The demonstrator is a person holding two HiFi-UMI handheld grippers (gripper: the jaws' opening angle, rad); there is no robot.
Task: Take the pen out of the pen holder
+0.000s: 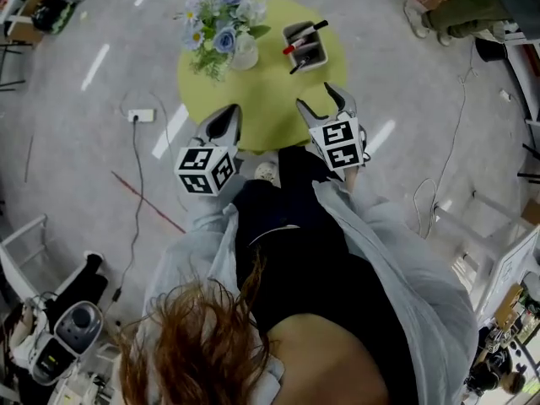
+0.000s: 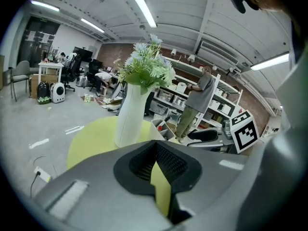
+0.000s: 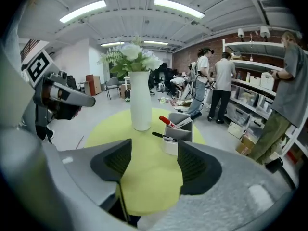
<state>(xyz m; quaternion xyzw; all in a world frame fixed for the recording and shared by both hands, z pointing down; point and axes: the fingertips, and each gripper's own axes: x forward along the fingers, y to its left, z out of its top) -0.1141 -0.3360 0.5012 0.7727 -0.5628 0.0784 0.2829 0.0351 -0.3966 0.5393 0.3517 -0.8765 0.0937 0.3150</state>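
Both grippers hung over the desk's (image 1: 253,99) near edge, probably staged for a reach. Left gripper (image 1: 233,110): fingers together, nothing between. Right gripper (image 1: 314,96): fingers apart, lined up on the one pen holder (image 3: 186,129) further back. Two pens inside, leaning out, so easy to grab: red-capped marker (image 3: 166,121) and black pen (image 3: 162,136). One flower vase (image 3: 140,102) just beside the holder.

- Pen holder (image 2: 160,128) in left gripper view: mostly behind the vase (image 2: 130,112); its contents are too small to tell there.
- Red-capped marker (image 3: 169,122) & black pen (image 3: 162,136): inner ends hidden inside the holder (right gripper view).
- Table (image 1: 253,91), head view: near edge covered by left gripper (image 1: 228,118), right gripper (image 1: 319,98) & the wearer's body.
- Bystander (image 3: 288,90): cut off at pic's right edge.
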